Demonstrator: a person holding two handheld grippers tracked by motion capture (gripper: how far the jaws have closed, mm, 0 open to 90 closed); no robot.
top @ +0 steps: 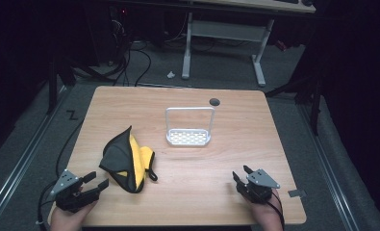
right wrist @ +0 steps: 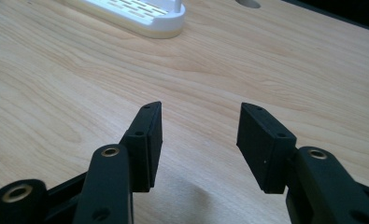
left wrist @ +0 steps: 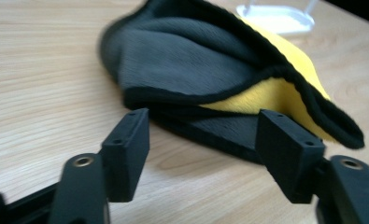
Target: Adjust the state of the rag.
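Observation:
A crumpled cloth (top: pixel 126 160), dark grey outside and yellow inside, lies on the left half of the wooden table (top: pixel 187 202). My left gripper (top: pixel 95 181) rests at the front left corner, open, its jaws pointing at the cloth's near edge without touching it. In the left gripper view the cloth (left wrist: pixel 205 70) lies just beyond the open left gripper (left wrist: pixel 205 154). My right gripper (top: pixel 241 174) sits at the front right, open over bare wood. The right gripper view shows my right gripper (right wrist: pixel 198 140) with nothing between its jaws.
A white rack (top: pixel 189 126) with a slotted base and a tall wire-like frame stands at the table's middle, and its base (right wrist: pixel 135 14) appears far off. A round cable hole (top: pixel 214 101) is behind it. A white desk frame (top: pixel 223 43) stands on the floor beyond.

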